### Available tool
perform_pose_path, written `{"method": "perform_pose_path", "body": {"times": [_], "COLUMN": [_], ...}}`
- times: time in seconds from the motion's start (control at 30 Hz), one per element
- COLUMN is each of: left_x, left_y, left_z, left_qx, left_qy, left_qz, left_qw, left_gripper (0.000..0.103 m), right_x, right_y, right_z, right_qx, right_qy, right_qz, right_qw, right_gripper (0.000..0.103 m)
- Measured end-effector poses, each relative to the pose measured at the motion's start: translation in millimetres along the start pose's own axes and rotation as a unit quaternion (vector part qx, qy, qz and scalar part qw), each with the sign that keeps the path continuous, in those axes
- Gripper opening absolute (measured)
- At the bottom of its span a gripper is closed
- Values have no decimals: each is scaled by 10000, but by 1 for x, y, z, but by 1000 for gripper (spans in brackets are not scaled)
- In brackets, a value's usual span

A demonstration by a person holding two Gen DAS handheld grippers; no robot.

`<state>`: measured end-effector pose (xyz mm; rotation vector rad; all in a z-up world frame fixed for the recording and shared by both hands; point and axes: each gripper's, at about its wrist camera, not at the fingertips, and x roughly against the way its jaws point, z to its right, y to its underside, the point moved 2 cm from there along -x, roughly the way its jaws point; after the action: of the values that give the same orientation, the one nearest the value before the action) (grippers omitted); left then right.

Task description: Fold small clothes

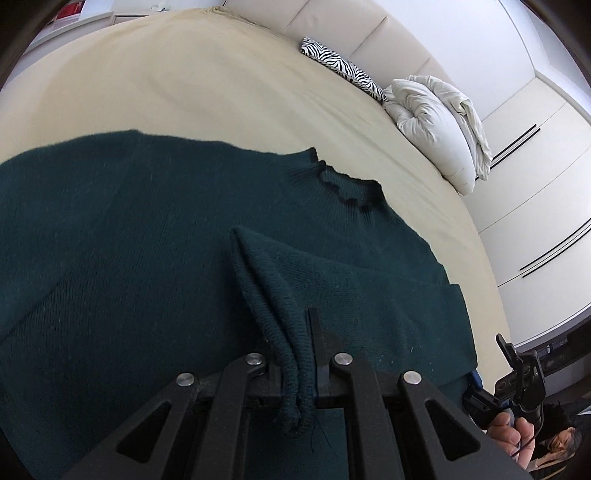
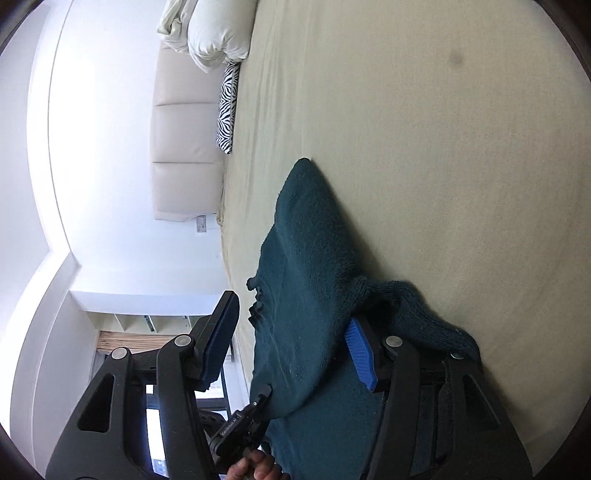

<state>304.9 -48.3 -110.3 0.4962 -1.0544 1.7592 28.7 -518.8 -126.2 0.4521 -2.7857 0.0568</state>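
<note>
Beige bedsheet (image 1: pixel 184 81) stretched smooth over a wide bed, carrying the one garment of the job. Dark teal knitted sweater (image 1: pixel 129 229) spread flat near the bed's near edge, chest up, fine stocking-stitch surface with pale lint specks. Ruffled, ribbed collar (image 1: pixel 347 184) turned toward the headboard. One sleeve (image 1: pixel 269 280) lifted off the body and drawn across it, folded lengthwise, its ribbed cuff hanging back through the mechanism. Left gripper (image 1: pixel 295 332) clamped tight on that sleeve, black fingers nearly together with only the knit between them. In the right wrist view, same sweater (image 2: pixel 306 258) seen from the side, a second sleeve (image 2: pixel 417 317) bunched on the sheet just beside the body. Right gripper (image 2: pixel 291 343) held partly apart, rolled on its side: blue ribbed pad (image 2: pixel 360 354) lying against the knit, the opposite dark pad well clear in the air, so nothing pinched. Small print on the black mount (image 2: pixel 236 428) of the other tool, too small to read. No other legible writing or brand anywhere. Farther out: zebra-print cushion (image 1: pixel 343 68) and a rumpled white duvet (image 1: pixel 439 125) against a padded cream headboard (image 1: pixel 354 33). White wardrobe doors (image 1: pixel 535 177) with thin black handles beyond. Person's hand (image 1: pixel 511 435) on the right tool's grip at the lower corner.
</note>
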Motion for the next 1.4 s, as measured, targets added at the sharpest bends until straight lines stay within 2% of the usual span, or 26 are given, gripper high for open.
{"method": "perform_pose_path", "body": {"times": [0.1,0.2,0.33,0.4,0.5,0.53,0.6,0.73,0.93,1.0,1.07,1.27,1.4], "left_x": [3,1,-2,-3,-3,-3,-4,-6,-10,-10,-9,-8,-5], "left_y": [8,6,4,4,6,7,10,15,17,17,18,19,19], "left_z": [-4,-9,-4,-2,-3,-4,-5,-10,-17,-18,-19,-20,-20], "left_qx": [43,72,20,-15,-30,-25,-47,-140,-135,-149,-141,-134,-131], "left_qy": [62,42,82,97,104,115,143,297,458,465,498,519,522], "left_qz": [6,-19,-16,-1,22,29,47,160,252,270,279,296,302], "left_qw": [10000,10000,10000,10000,9999,9999,9999,9993,9985,9984,9983,9981,9981], "left_gripper": [9,13,13,14,14,14,14,15,14,14,14,14,14], "right_x": [5,-5,18,34,46,42,21,-28,-88,-96,-89,-49,-32], "right_y": [-5,4,9,9,3,-1,-11,-35,-71,-74,-69,-36,-20], "right_z": [0,-6,-8,-12,-36,-47,-65,-76,-64,-45,-43,-40,-27], "right_qx": [90,241,343,354,799,974,1256,1409,1134,938,1059,1189,1428], "right_qy": [64,199,573,614,665,661,611,719,604,764,606,646,712], "right_qz": [82,-13,4,-55,-43,-123,-557,-1043,-1430,-1546,-1601,-1874,-1908], "right_qw": [9999,9995,9978,9975,9946,9930,9886,9819,9814,9805,9795,9729,9686], "right_gripper": [49,48,51,53,53,53,55,55,55,53,53,53,52]}}
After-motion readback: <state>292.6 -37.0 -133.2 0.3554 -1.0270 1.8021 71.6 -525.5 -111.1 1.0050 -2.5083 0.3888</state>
